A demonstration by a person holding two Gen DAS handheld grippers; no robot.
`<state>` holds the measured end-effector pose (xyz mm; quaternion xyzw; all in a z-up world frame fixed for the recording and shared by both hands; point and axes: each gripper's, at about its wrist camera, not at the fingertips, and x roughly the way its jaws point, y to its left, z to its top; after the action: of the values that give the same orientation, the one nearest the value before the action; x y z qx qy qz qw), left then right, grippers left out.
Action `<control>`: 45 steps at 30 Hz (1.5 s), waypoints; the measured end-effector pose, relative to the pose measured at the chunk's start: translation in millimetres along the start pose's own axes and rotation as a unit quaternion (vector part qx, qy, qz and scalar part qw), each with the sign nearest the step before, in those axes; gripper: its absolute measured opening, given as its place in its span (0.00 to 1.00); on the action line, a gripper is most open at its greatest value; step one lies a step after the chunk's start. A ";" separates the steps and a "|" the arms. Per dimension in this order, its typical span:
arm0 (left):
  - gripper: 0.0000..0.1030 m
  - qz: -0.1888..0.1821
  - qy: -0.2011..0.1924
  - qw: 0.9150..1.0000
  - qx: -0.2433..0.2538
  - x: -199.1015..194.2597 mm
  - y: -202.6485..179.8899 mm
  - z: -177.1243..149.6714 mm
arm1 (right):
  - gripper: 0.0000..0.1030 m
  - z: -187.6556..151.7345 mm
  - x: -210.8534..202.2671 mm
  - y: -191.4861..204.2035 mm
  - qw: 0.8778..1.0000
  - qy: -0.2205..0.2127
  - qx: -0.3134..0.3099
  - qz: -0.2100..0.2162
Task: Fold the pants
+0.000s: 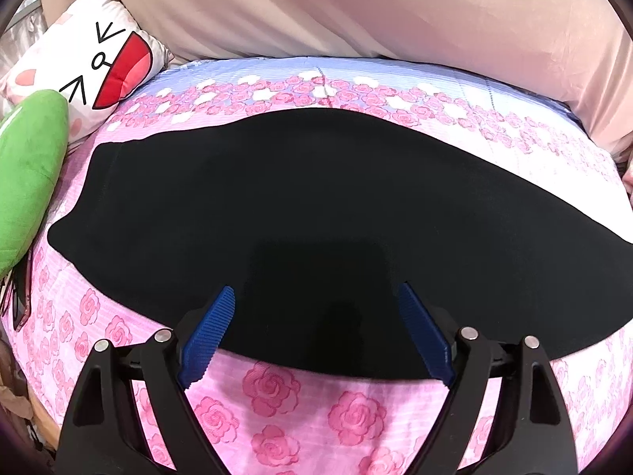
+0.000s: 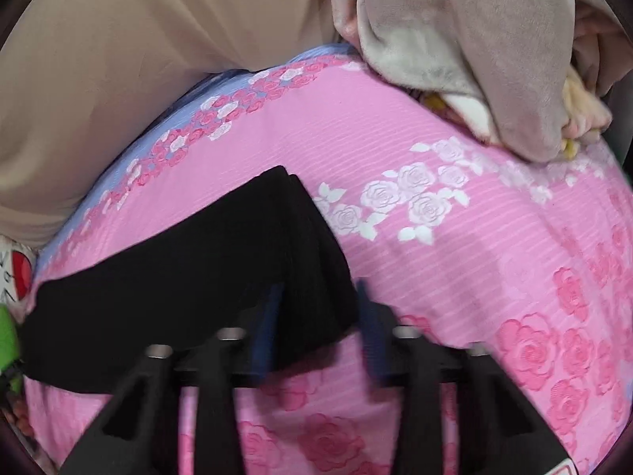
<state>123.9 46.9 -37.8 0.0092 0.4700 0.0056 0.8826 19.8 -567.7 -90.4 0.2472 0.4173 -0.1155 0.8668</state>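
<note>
Already halved lengthwise, pants (image 1: 277,206) lay flat on bed (image 1: 277,403); cross folds remained. My left gripper (image 1: 316,297) gaped empty; right gripper (image 2: 320,289) straddled the hem, unclenched.

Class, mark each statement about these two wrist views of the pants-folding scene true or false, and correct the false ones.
1. The pants are black. True.
2. The left gripper has its jaws shut. False: they stand wide open above the pants' near edge.
3. The bedspread is pink with roses. True.
4. A blue cushion lies at the left. False: the plush cushion there is green.
5. The pants hang off the bed. False: they lie flat on it.
</note>
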 end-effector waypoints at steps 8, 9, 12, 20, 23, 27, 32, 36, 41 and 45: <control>0.81 -0.005 -0.007 1.000 -0.029 -7.7 38.3 -7.2 | 0.21 0.4 -42.0 122.8 0.990 -0.038 -0.062 0.118; 0.81 -0.008 -0.009 0.999 -0.034 -8.8 45.2 -8.5 | 0.21 -2.1 -42.0 144.4 0.987 -0.034 -0.078 0.135; 0.81 -0.012 -0.013 0.999 -0.047 -11.8 61.4 -11.7 | 0.21 -14.8 -31.2 217.4 0.976 -0.011 -0.128 0.176; 0.81 -0.010 -0.020 0.996 -0.086 -19.7 113.8 -22.9 | 0.21 -99.4 40.9 376.9 0.938 0.083 -0.252 0.222; 0.81 -0.008 -0.022 0.995 -0.098 -20.1 132.0 -26.4 | 0.23 -128.7 63.0 399.7 0.933 0.105 -0.279 0.202; 0.81 -0.009 -0.025 0.994 -0.111 -17.4 147.8 -29.5 | 0.24 -142.5 64.0 406.7 0.933 0.086 -0.298 0.181; 0.81 -0.027 -0.022 0.992 -0.118 -12.3 151.2 -30.7 | 0.23 -142.1 52.2 415.9 0.934 0.070 -0.309 0.167; 0.81 -0.037 -0.018 0.993 -0.113 -8.5 148.1 -30.2 | 0.23 -141.8 48.0 432.2 0.929 0.064 -0.320 0.174; 0.81 -0.045 -0.018 0.992 -0.114 -6.9 150.1 -29.7 | 0.00 -152.0 52.9 458.5 0.918 0.087 -0.321 0.217; 0.81 -0.048 -0.013 0.992 -0.114 -4.8 154.2 -29.6 | 0.00 -170.9 67.3 493.9 0.910 0.099 -0.357 0.187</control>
<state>96.5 201.3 -47.0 -0.1137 0.4543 0.0170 0.8834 148.8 -57.2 -69.4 0.0050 0.4607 0.2303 0.8571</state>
